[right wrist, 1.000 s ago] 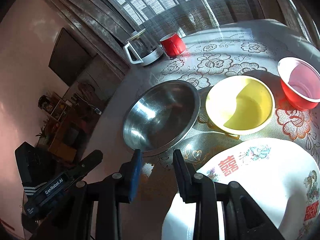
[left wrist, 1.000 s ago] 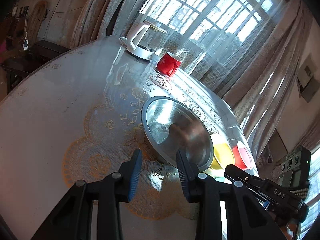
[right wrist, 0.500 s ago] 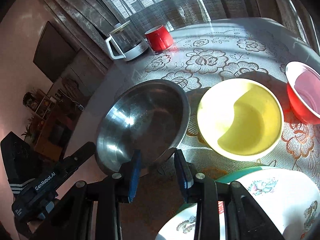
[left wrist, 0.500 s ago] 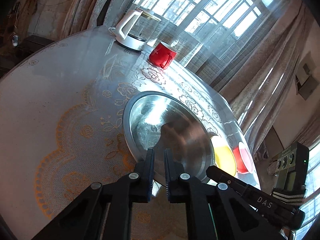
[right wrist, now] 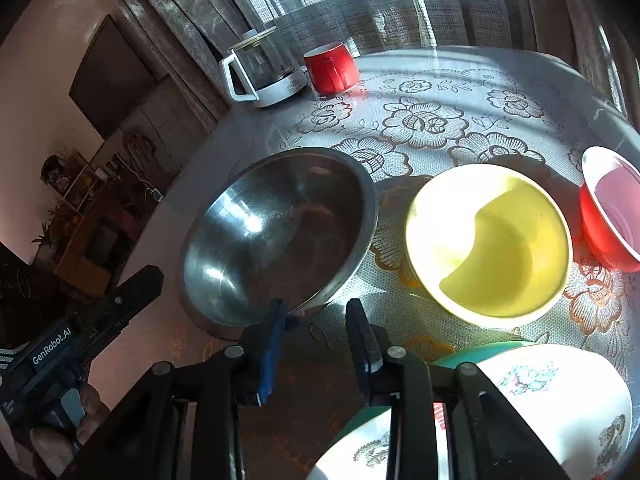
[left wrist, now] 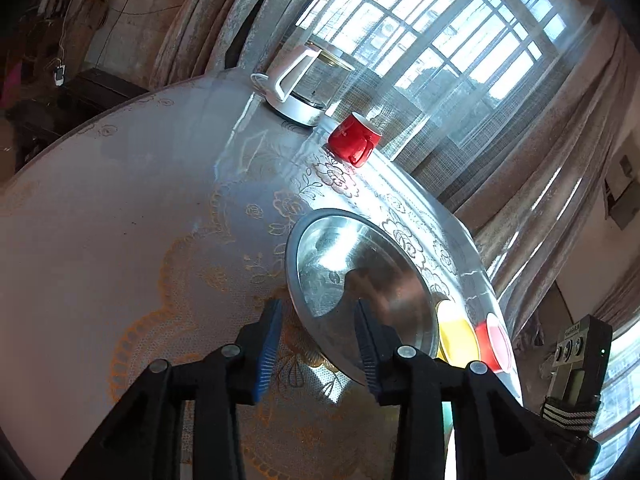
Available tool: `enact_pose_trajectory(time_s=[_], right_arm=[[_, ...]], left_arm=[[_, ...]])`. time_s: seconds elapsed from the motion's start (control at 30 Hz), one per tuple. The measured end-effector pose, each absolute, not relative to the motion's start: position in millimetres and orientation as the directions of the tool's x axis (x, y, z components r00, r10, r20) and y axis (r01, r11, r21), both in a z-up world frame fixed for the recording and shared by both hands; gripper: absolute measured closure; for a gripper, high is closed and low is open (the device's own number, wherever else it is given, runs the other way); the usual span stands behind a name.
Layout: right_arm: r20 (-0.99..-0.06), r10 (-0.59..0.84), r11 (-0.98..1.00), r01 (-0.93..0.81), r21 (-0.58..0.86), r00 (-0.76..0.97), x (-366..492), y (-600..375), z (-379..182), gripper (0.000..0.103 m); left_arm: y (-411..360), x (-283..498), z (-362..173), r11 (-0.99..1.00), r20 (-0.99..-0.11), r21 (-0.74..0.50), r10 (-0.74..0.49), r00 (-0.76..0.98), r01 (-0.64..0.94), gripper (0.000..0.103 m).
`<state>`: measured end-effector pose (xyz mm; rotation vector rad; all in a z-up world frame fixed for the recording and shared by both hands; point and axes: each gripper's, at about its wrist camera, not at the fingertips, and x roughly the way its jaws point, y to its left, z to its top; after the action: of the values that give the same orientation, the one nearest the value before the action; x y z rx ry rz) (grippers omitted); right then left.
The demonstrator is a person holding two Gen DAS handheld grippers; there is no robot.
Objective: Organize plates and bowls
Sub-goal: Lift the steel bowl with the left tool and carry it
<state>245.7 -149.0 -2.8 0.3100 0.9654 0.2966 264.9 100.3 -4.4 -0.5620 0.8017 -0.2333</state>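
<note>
Lace-covered counter (right wrist: 440, 120): both our jaws gape w/ nothing held; round steel bowl (right wrist: 280, 232) looks light, slick, so we'd pinch its rim.

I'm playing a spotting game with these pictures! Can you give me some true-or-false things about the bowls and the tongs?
1. The steel bowl is empty. True.
2. The yellow bowl sits inside the steel bowl. False: it stands beside it on the tablecloth.
3. The left tongs are shut on the steel bowl. False: they are open, holding nothing.
4. The red mug stands next to the glass kettle. True.
5. The right tongs hold the red bowl. False: they are open and empty.
</note>
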Motion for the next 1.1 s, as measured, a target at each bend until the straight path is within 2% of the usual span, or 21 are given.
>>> enact_pose_trajectory(time_s=[0.13,0.2,0.27,0.67,0.73,0.83,0.9,0.97,1.07,1.1], right_arm=[[-0.763,0.358,0.924,-0.09,0.371,0.538,251,-147,0,0.069],[-0.774,0.345,0.931,-0.088,0.355,0.531,259,-144,-2,0.069],[-0.788,0.33,0.938,-0.089,0.334,0.52,264,-140,-6,0.069],[-0.742,0.334,0.942,-0.236,0.239,0.581,232,-115,12,0.073],[-0.745,0.329,0.942,-0.258,0.215,0.58,225,-108,14,0.073],[-0.757,0.314,0.948,-0.234,0.216,0.573,225,-110,10,0.073],[-0.749,0.328,0.944,-0.23,0.236,0.575,225,-114,11,0.073],[-0.75,0.319,0.947,-0.223,0.231,0.58,226,-116,12,0.073],[-0.753,0.308,0.951,-0.212,0.226,0.582,227,-119,14,0.071],[-0.76,0.304,0.952,-0.203,0.227,0.574,228,-120,13,0.071]], left_arm=[[96,276,-8,0.833,-0.624,-0.553,-0.404,0.669,-0.013,0.061],[88,282,-11,0.844,-0.637,-0.536,-0.416,0.649,0.015,0.065],[83,285,-14,0.876,-0.664,-0.482,-0.38,0.644,0.02,0.091],[84,241,-11,0.88,-0.64,-0.467,-0.401,0.656,0.082,0.092],[85,235,-12,0.898,-0.654,-0.435,-0.367,0.662,0.068,0.092],[101,233,-18,0.873,-0.656,-0.488,-0.374,0.656,0.009,0.092],[109,235,-20,0.859,-0.661,-0.511,-0.381,0.647,-0.016,0.088],[114,237,-21,0.841,-0.656,-0.54,-0.392,0.645,-0.039,0.075],[115,244,-19,0.82,-0.638,-0.571,-0.409,0.652,-0.045,0.062],[113,248,-18,0.816,-0.637,-0.577,-0.413,0.65,-0.047,0.062]])
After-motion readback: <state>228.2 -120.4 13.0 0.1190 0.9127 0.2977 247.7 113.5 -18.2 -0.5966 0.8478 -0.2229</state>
